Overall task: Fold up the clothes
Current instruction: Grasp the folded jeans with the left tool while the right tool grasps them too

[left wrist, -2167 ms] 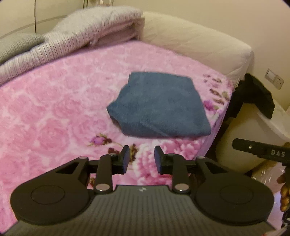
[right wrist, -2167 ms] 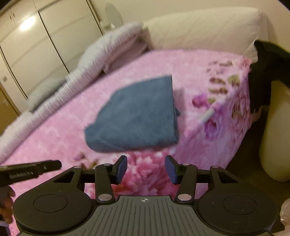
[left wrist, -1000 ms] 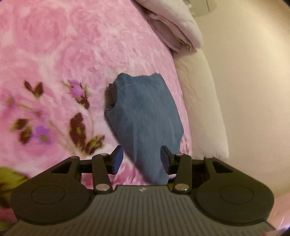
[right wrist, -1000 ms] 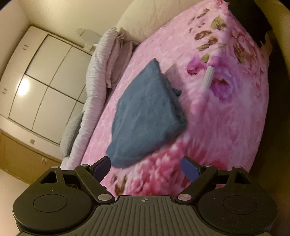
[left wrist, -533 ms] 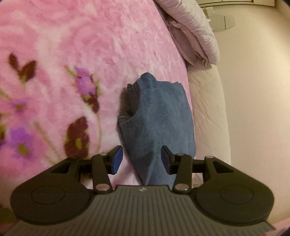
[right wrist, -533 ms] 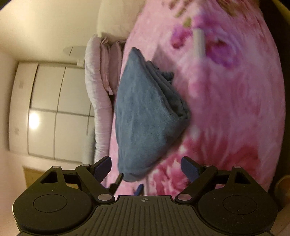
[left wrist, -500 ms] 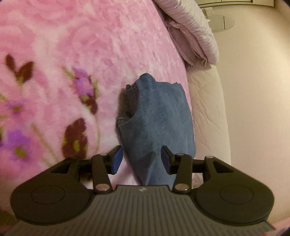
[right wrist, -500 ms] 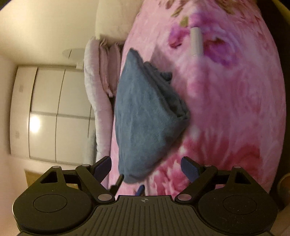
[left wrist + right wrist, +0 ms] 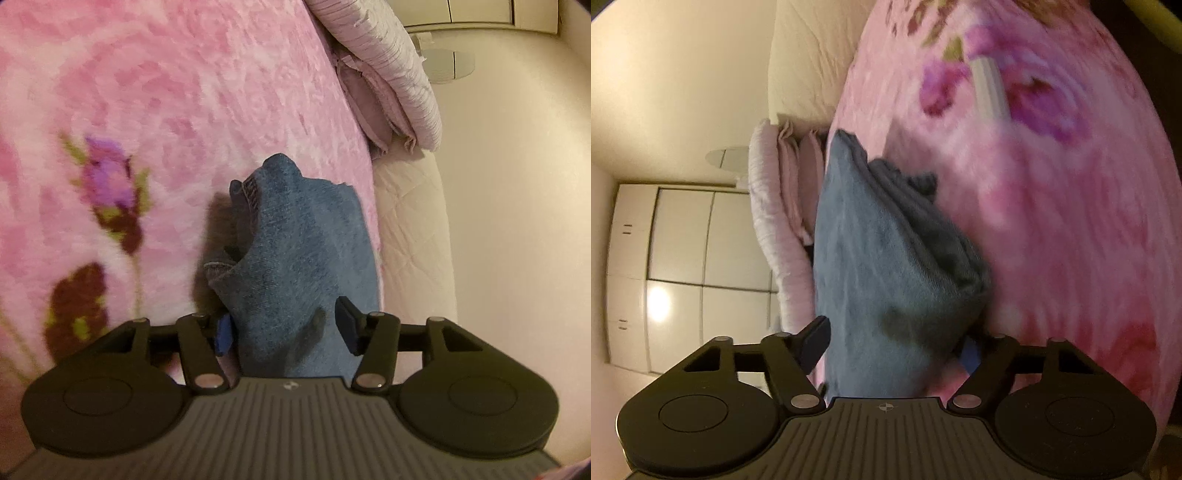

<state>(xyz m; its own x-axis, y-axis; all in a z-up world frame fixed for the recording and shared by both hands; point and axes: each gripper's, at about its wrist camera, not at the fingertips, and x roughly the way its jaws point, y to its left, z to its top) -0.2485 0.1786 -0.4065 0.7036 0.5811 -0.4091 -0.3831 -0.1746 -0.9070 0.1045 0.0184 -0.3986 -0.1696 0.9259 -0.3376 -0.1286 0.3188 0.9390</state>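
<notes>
A folded blue garment (image 9: 306, 243) lies on the pink floral blanket (image 9: 184, 92) of a bed. My left gripper (image 9: 284, 328) is rolled on its side and straddles the garment's near edge. Its jaws are opening, and one blue pad (image 9: 222, 334) is half hidden behind the cloth. In the right wrist view the same garment (image 9: 886, 266) shows its stacked layers. My right gripper (image 9: 895, 347) straddles that thick edge with its jaws closing. I see no firm pinch on the cloth from either gripper.
A folded striped quilt (image 9: 399, 74) is piled at the head of the bed beside a white quilted cushion (image 9: 413, 240). A small white cylinder (image 9: 988, 88) lies on the blanket beyond the garment. A white wardrobe (image 9: 676, 258) stands behind the bed.
Both grippers have sunk and closed in on the garment, so its edges now lie between their jaws. The right gripper has rolled further and its jaws have narrowed. The left jaws have widened.
</notes>
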